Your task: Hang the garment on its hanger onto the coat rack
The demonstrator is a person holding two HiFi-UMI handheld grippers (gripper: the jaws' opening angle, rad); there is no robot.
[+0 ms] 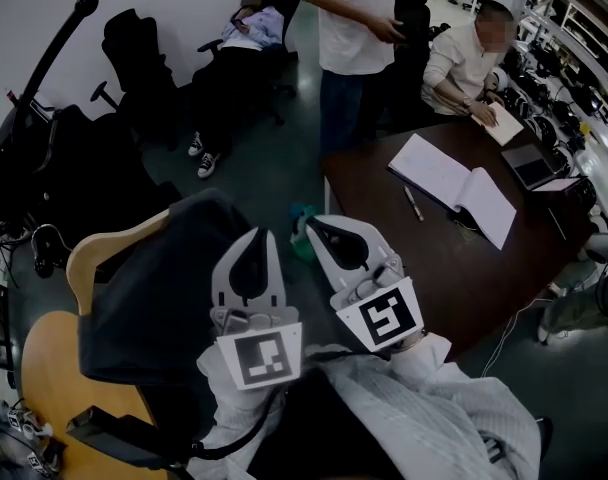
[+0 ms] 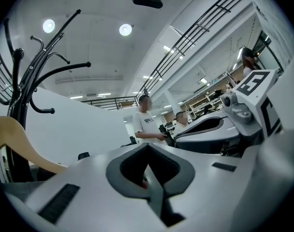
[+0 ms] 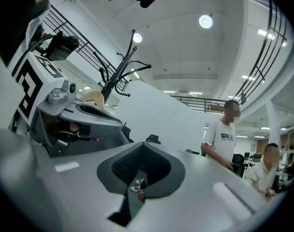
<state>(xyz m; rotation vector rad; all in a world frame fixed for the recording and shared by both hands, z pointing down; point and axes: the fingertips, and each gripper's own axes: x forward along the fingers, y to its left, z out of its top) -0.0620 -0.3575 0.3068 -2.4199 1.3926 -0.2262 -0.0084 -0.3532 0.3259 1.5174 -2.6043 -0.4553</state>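
Observation:
A dark garment [image 1: 159, 288] lies draped over a wooden chair [image 1: 102, 256] at the lower left; I cannot make out its hanger. The black coat rack [image 1: 46, 63] stands at the far left, its curved hooks [image 2: 38, 76] rising at the left of the left gripper view and showing farther off as a coat rack [image 3: 119, 74] in the right gripper view. My left gripper [image 1: 255, 234] is shut and empty, held just right of the garment. My right gripper [image 1: 316, 225] hangs beside it, also shut and empty. Both point up and forward, touching nothing.
A dark brown table [image 1: 454, 268] at the right carries an open notebook [image 1: 452, 186] and a pen [image 1: 413, 203]. A person stands [image 1: 352, 38] behind it, another sits writing [image 1: 469, 63], and a third reclines in a chair [image 1: 234, 58]. Black office chairs [image 1: 134, 48] line the wall.

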